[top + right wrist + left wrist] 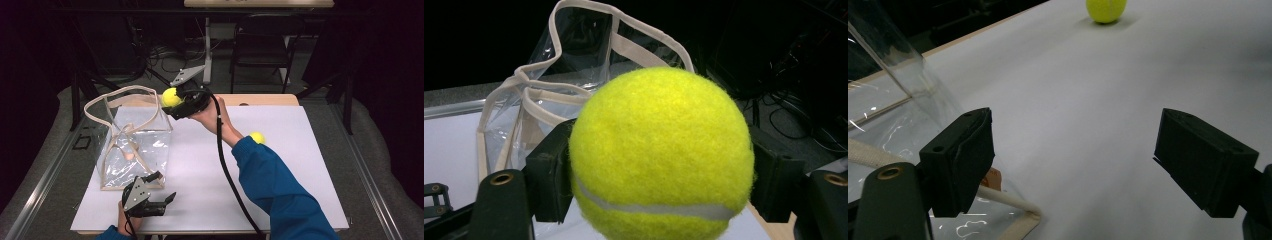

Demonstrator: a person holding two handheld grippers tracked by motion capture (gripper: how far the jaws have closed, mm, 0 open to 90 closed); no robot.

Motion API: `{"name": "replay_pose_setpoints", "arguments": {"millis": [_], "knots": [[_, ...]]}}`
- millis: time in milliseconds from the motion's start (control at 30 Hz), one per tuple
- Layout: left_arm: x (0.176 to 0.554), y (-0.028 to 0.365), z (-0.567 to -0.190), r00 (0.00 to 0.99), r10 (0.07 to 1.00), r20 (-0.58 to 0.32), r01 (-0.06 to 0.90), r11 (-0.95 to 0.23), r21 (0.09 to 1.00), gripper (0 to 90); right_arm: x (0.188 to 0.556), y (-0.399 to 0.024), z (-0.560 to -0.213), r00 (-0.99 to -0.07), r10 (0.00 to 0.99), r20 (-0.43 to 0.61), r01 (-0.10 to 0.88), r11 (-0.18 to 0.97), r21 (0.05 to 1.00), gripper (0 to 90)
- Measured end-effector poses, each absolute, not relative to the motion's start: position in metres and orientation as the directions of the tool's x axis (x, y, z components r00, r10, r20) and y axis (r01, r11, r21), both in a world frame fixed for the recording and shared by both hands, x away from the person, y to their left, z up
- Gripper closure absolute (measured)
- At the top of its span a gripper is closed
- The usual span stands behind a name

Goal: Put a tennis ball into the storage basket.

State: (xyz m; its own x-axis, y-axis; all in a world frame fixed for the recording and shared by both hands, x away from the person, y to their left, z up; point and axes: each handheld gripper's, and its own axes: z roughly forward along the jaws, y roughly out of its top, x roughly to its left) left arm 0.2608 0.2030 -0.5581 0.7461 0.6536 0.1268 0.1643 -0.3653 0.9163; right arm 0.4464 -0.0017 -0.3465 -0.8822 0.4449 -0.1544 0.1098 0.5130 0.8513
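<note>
My right gripper (176,103) is shut on a yellow tennis ball (171,97), held in the air at the upper right rim of a clear plastic tote bag (134,145) with beige trim and handles. In the right gripper view the tennis ball (661,154) sits squeezed between the two black jaws, with the tote bag (539,95) just behind it. My left gripper (165,197) rests low at the table's front edge, just right of the bag's front corner. In its own view the left gripper (1073,165) stands open over bare white table. A second tennis ball (257,137) lies on the table right of the sleeve.
The white table top (300,165) spreads right of the bag. The second tennis ball (1106,10) lies far ahead of the left gripper. A black cable (227,175) trails from the right gripper across the table. A chair (262,47) and table legs stand behind the table.
</note>
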Motion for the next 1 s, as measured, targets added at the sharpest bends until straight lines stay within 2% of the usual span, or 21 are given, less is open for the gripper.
{"name": "replay_pose_setpoints", "arguments": {"millis": [1000], "knots": [[0.262,0.204,-0.558,0.752,0.647,0.125,0.164,-0.366,0.916,15.9,0.456,0.025,-0.332,-0.89,0.433,-0.146,0.11,0.514,0.851,26.0]]}}
